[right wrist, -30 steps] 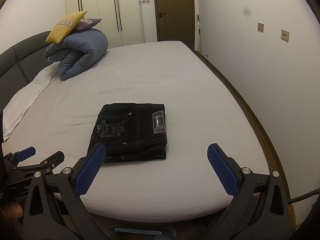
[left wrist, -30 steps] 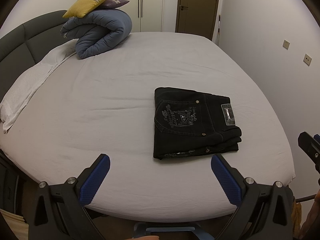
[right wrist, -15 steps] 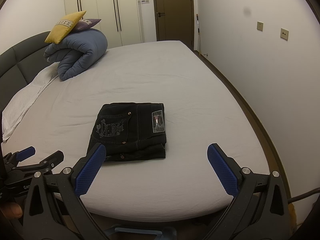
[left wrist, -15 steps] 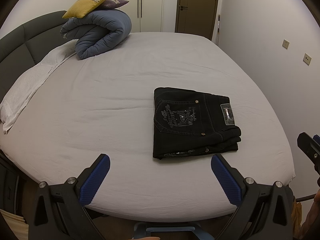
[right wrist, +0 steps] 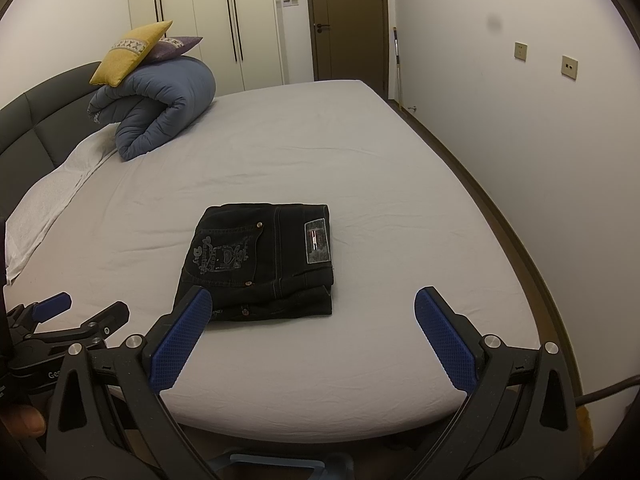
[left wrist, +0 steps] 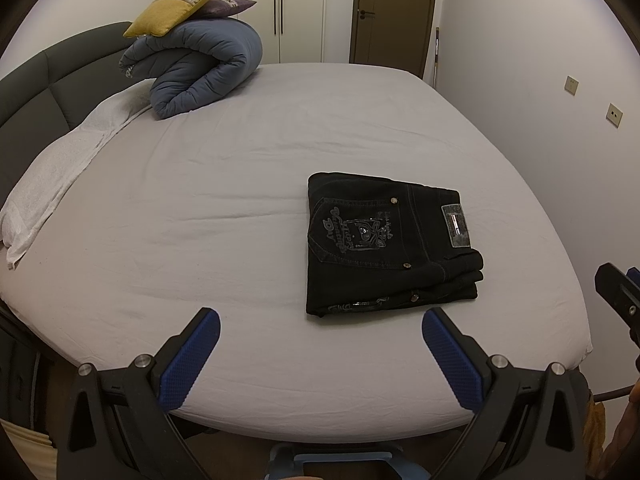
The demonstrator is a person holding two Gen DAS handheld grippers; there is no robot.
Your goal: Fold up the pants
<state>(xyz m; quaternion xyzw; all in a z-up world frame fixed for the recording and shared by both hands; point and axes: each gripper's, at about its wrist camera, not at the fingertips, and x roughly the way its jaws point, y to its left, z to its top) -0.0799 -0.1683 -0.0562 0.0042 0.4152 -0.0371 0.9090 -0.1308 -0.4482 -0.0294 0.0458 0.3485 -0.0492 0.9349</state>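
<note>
Black pants lie folded into a compact rectangle on the bed's grey sheet, back pocket and label patch facing up. They also show in the right wrist view. My left gripper is open and empty, held back over the bed's near edge, short of the pants. My right gripper is open and empty, also back at the near edge. The left gripper shows at the lower left of the right wrist view. The right gripper's tip shows at the right edge of the left wrist view.
A rolled blue duvet with a yellow cushion and a purple cushion on top sits at the far left by the dark headboard. A white towel lies along the left side. A wall runs close on the right.
</note>
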